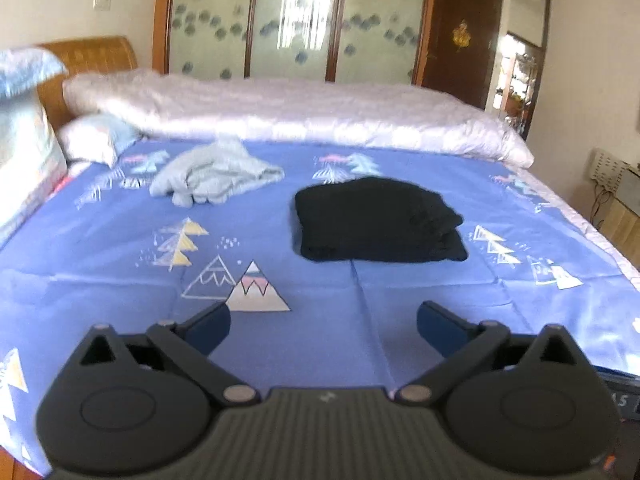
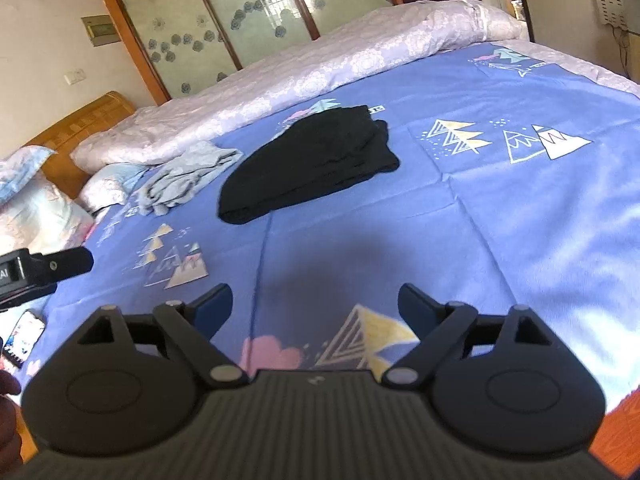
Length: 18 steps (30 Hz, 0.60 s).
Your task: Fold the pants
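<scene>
1. The black pants lie folded into a compact, layered bundle on the blue sheet near the middle of the bed, well apart from both of my grippers.
2. I judge the folding of this pair done, with the release step complete; nothing grips the cloth.
3. A crumpled pale grey garment sits just beyond, toward the pillows; if it is next, I would have to reach across, pick up an edge with each claw and spread it flat first.
4. My left gripper hangs over bare sheet, jaws spread wide, nothing between them and touching nothing.
5. My right gripper also stands wide and empty above the sheet.
6. A rolled pinkish quilt runs along the bed's far side, before a mirrored wardrobe.
</scene>
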### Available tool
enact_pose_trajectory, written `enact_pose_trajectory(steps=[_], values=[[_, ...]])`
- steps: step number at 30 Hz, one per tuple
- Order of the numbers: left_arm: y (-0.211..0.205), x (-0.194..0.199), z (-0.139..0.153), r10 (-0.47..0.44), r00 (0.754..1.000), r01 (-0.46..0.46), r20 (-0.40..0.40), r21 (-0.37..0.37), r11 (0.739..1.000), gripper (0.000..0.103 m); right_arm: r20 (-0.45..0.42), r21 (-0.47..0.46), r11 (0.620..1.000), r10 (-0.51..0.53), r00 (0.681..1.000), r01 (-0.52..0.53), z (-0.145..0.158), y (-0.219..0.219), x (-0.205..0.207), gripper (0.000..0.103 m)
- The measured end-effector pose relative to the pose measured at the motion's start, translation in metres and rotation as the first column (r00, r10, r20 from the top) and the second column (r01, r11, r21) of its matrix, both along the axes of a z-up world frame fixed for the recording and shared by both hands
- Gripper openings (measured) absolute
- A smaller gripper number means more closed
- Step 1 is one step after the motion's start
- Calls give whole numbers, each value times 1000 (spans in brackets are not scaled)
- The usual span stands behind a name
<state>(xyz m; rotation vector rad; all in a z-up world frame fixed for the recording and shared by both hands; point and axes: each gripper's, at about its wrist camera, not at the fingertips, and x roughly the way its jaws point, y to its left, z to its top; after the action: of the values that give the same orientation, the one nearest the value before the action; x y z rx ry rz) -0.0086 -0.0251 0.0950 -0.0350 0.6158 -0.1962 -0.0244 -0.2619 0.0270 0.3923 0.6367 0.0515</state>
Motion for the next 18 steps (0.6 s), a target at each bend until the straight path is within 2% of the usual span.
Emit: enact_pose_trajectory(steps=[6, 13, 18], values=[[-6, -20, 13, 21, 999, -23, 27, 46, 999, 103, 17, 6, 1000, 0, 1000, 0, 11, 14, -20, 101], [-8, -38, 9, 87, 991, -99, 104, 114, 989, 103, -1, 17, 1000, -3, 1000, 3, 6, 24, -39, 103], [-8, -38, 1, 76, 996, -80, 35, 118, 990, 103, -11, 21, 1000, -11, 1000, 11, 3, 29, -43, 103]])
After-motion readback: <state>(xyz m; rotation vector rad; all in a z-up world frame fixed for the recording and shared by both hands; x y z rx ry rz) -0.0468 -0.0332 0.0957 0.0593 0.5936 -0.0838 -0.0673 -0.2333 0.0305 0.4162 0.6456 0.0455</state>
